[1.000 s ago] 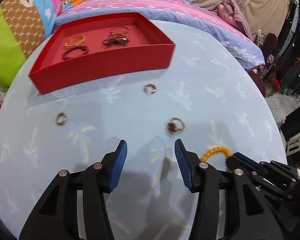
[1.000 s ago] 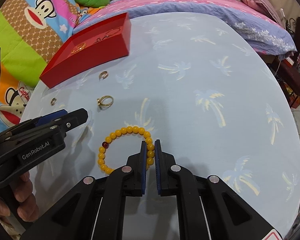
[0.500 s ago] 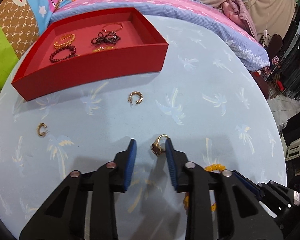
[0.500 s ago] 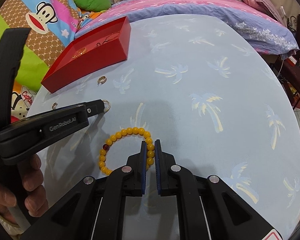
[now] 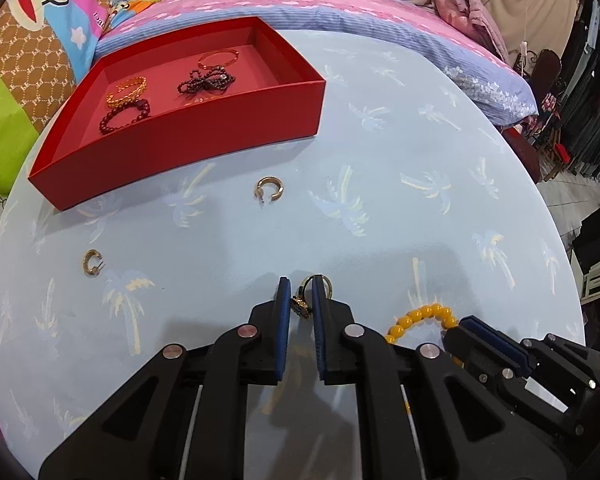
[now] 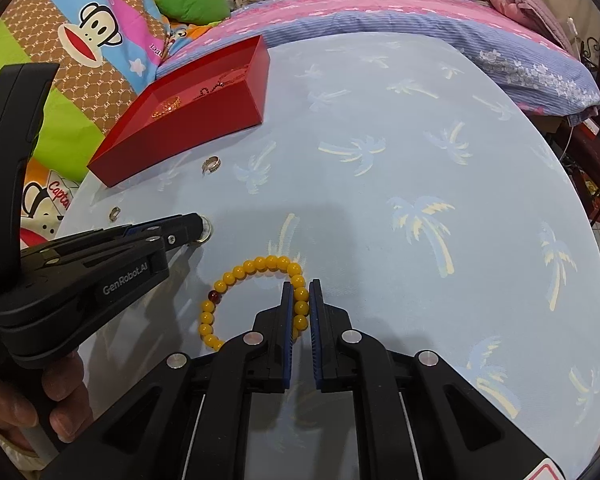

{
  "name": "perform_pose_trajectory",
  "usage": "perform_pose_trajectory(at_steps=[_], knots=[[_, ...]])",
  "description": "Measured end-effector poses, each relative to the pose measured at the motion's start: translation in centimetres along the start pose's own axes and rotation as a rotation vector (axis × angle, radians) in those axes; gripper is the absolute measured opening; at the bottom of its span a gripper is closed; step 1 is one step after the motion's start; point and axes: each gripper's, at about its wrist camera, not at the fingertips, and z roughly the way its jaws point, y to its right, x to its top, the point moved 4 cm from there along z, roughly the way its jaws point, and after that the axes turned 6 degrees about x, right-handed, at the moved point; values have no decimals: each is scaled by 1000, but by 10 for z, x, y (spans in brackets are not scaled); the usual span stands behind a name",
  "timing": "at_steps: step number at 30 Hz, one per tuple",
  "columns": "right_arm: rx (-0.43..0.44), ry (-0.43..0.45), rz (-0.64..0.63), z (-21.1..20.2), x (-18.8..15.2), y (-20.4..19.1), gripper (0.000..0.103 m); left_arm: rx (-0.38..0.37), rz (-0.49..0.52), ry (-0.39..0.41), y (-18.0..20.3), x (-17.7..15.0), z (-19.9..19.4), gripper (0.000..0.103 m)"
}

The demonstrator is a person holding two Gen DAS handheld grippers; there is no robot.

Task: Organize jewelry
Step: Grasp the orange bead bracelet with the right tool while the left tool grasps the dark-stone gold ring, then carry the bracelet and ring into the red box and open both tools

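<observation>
Our left claw (image 5: 301,304) has just clenched on the small, slippery ring (image 5: 315,285); our right claw (image 6: 300,308) pinches the light bead bracelet (image 6: 256,264).

"genrobot.ai" on the left hand-held gripper (image 6: 202,231), "capt" partly readable on the monkey-print bedding (image 6: 56,194)

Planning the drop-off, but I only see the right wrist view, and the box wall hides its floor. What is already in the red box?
Observer: Four pieces lie in the red box: dark red beads, gold chain, black beads, thin orange bangle.
Operator: Does the left hand-held gripper have the ring?
Observer: Yes. The left hand-held gripper has just been closing its jaws, and the pads pinch the ring by its dark setting.
Operator: Room left in the box?
Observer: Its right end is bare.
</observation>
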Motion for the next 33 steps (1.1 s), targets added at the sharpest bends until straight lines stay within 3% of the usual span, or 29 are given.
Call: perform_pose_trajectory(at_steps=[9,19,26,33], knots=[[17,52,-35,-9,27,-20,8,-7,-58,23,-25,7,-20,10],[59,119,-123,-13,80,-67,8,-18,-104,57,-58,26,-41,10],[90,159,-178,-4,134,-103,8,-24,-129,114,-87,69,-49,10],[138,158,-168,22,198,-119,8,-18,-131,169,-117,134,-41,10]])
